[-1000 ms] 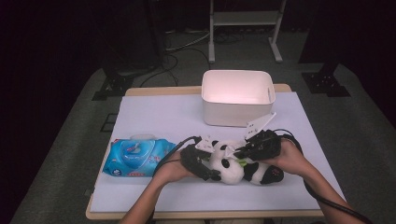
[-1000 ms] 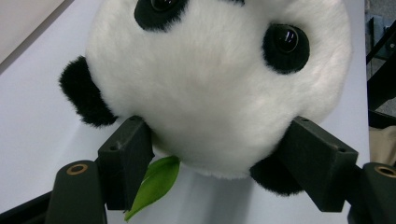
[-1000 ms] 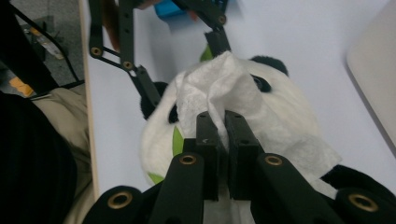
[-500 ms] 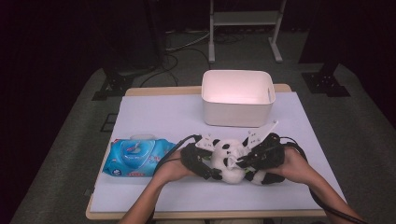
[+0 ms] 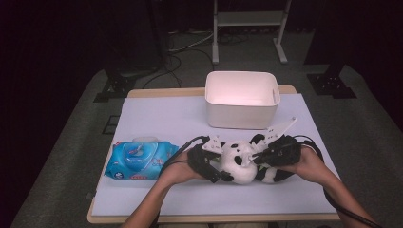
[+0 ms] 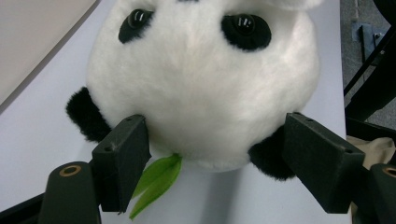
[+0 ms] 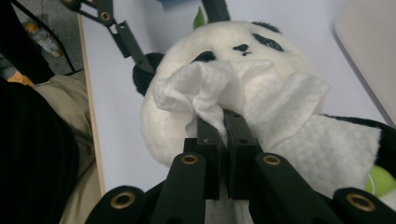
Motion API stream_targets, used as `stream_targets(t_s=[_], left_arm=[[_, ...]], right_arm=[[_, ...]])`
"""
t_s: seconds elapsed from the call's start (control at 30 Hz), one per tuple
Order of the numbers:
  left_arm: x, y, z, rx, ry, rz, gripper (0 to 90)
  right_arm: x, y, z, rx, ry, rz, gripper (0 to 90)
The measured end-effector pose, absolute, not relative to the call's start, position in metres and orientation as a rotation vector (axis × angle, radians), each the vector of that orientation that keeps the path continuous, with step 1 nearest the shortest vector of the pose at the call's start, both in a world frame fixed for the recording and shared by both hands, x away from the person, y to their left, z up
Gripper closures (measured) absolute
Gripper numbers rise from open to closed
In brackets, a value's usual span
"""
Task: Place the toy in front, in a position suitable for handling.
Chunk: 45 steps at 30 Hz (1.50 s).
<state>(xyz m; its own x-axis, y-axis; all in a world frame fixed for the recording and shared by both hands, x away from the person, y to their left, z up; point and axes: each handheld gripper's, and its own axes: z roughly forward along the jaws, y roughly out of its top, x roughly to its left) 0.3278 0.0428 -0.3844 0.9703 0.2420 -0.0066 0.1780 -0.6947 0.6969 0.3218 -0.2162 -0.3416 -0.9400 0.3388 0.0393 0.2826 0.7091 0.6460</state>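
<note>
Near the front edge of the white-topped table (image 5: pixel 157 114), a person works on a plush panda (image 5: pixel 240 161) lying on its side between two hand-held grippers. The left gripper (image 6: pixel 212 154) has its jaws spread wide around the toy's round head, one pad touching the fur low on each side, bracing more than squeezing. The right gripper (image 7: pixel 223 122) has its jaws pinched tightly together on a crumpled white wet wipe (image 7: pixel 224 88), which it presses against the top of the panda's head.

To wipe well, I would judge that the left gripper should hold the head steady while the right draws the wipe in short strokes along the fur, keeping enough cloth ahead of the jaws that hard plastic never drags on the toy.

The panda is soft and fluffy, white with black ears, eye patches and limbs, glossy bead eyes, and a green felt leaf (image 6: pixel 156 184) under its chin. The wipe looks thin, damp and quilted. A blue soft-sided pack of wet wipes (image 5: pixel 140 160) lies to the left; a smooth white plastic bin (image 5: pixel 242 114) stands behind.
</note>
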Motion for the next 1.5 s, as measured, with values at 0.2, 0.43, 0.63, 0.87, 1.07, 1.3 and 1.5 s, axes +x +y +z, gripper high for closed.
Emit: stream_targets(t_s=[0.2,0.43,0.63,0.87,1.07,1.3,1.5], left_arm=[[0.328,0.037,-0.388,2.362,0.289,0.139,25.9],[0.332,0.038,-0.394,2.333,0.325,0.142,32.5],[0.332,0.039,-0.393,2.296,0.339,0.138,35.2],[0.333,0.038,-0.393,2.294,0.337,0.135,35.3],[0.335,0.040,-0.394,2.307,0.339,0.135,35.0],[0.335,0.041,-0.396,2.313,0.352,0.135,34.4],[0.334,0.040,-0.394,2.308,0.346,0.135,34.5]], right_arm=[[0.328,-0.221,-0.342,0.545,2.814,1.065,85.6],[0.330,-0.211,-0.339,0.526,2.803,0.999,85.3],[0.328,-0.199,-0.331,0.482,2.806,1.016,85.1],[0.318,-0.178,-0.331,0.396,2.840,0.963,85.0],[0.310,-0.170,-0.339,0.348,2.895,0.912,84.9],[0.305,-0.191,-0.345,0.401,2.916,0.907,84.9],[0.301,-0.205,-0.346,0.444,2.906,0.911,84.9]])
